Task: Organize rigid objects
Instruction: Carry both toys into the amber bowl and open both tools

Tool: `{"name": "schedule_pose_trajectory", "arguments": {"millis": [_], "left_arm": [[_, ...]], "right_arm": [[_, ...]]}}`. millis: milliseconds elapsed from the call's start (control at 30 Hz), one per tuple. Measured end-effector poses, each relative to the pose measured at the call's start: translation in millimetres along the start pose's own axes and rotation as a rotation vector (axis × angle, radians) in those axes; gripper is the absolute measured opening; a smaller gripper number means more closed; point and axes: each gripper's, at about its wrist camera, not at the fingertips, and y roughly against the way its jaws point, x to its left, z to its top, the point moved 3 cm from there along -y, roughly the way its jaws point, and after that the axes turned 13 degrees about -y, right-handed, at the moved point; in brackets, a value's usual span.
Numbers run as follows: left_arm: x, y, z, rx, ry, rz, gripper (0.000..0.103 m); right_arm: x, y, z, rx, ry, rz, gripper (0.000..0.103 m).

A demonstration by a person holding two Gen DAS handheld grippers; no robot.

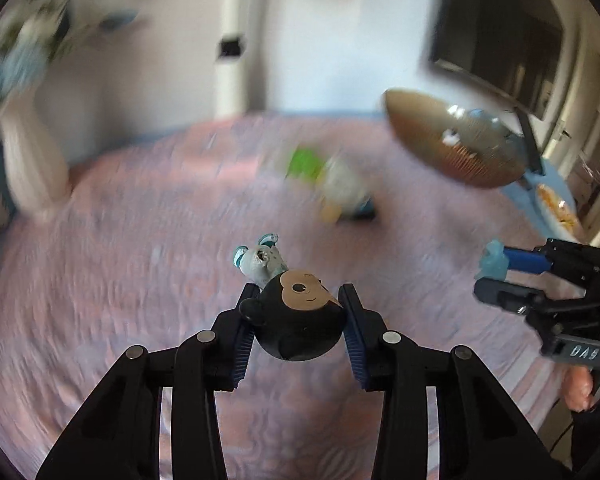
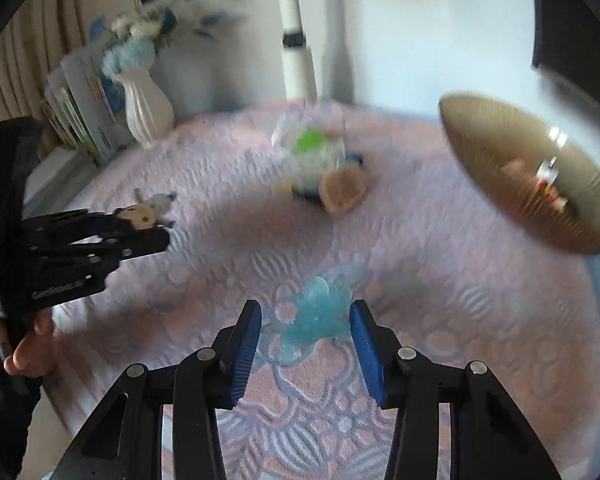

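Note:
My left gripper is shut on a mouse figurine with a black head, tan face and pale teal body, held above the pink quilted table. It also shows in the right wrist view. My right gripper has a translucent blue figurine between its blue pads, with a gap on the left side; in the left wrist view the blue figurine sits at the tips of the right gripper. A gold bowl with small items stands at the right.
A blurred pile of toys, green, white and tan, lies mid-table. A white vase with blue flowers and books stand at the far left. A plate sits behind the bowl.

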Motion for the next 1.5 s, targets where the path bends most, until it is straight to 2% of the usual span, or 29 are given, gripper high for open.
{"name": "schedule_pose_trajectory", "arguments": {"millis": [133,233,333,433,600,733,867,900,933,967,1000,1067,1200,1400,1467,1500], "left_arm": [[-17,15,76,-0.104,-0.115,-0.05,0.037],[-38,22,134,-0.181,-0.166,-0.108,0.037],[-65,12,184,-0.237,-0.183,-0.19,0.037],[-92,-19,207,-0.219,-0.19,-0.246,0.037],[-127,-84,204,-0.115,-0.179,-0.323,0.037],[-143,-109,192,-0.052,-0.177,-0.347,0.037],[-152,-119,193,-0.044,-0.192,-0.326,0.038],[-153,-118,194,-0.046,-0.193,-0.325,0.041],[-152,-115,195,-0.052,-0.189,-0.319,0.051],[-148,-109,195,-0.065,-0.181,-0.316,0.052],[-143,-105,196,-0.072,-0.174,-0.32,0.053],[-131,-91,195,-0.087,-0.154,-0.322,0.069],[-102,-47,187,-0.162,-0.143,-0.259,0.07],[-49,22,152,-0.234,-0.094,-0.133,0.071],[-24,42,131,-0.254,-0.04,-0.085,0.081],[-15,46,122,-0.255,-0.013,-0.056,0.083]], "right_arm": [[-41,52,46,-0.126,-0.065,-0.06,0.045],[-93,91,94,-0.234,-0.157,-0.141,0.045],[-136,109,127,-0.264,-0.245,-0.208,0.045],[-172,105,145,-0.241,-0.307,-0.251,0.045],[-213,71,143,-0.145,-0.356,-0.276,0.045],[-223,47,131,-0.09,-0.359,-0.284,0.045],[-229,36,128,-0.077,-0.337,-0.338,0.045],[-229,36,128,-0.083,-0.328,-0.355,0.045],[-230,36,129,-0.088,-0.321,-0.377,0.048],[-232,38,128,-0.093,-0.324,-0.387,0.054],[-234,41,128,-0.107,-0.336,-0.389,0.066],[-236,51,127,-0.135,-0.358,-0.372,0.07],[-225,68,125,-0.165,-0.354,-0.364,0.07],[-179,87,124,-0.206,-0.311,-0.283,0.075],[-154,91,122,-0.227,-0.277,-0.253,0.082],[-140,92,120,-0.239,-0.255,-0.233,0.084]]}}
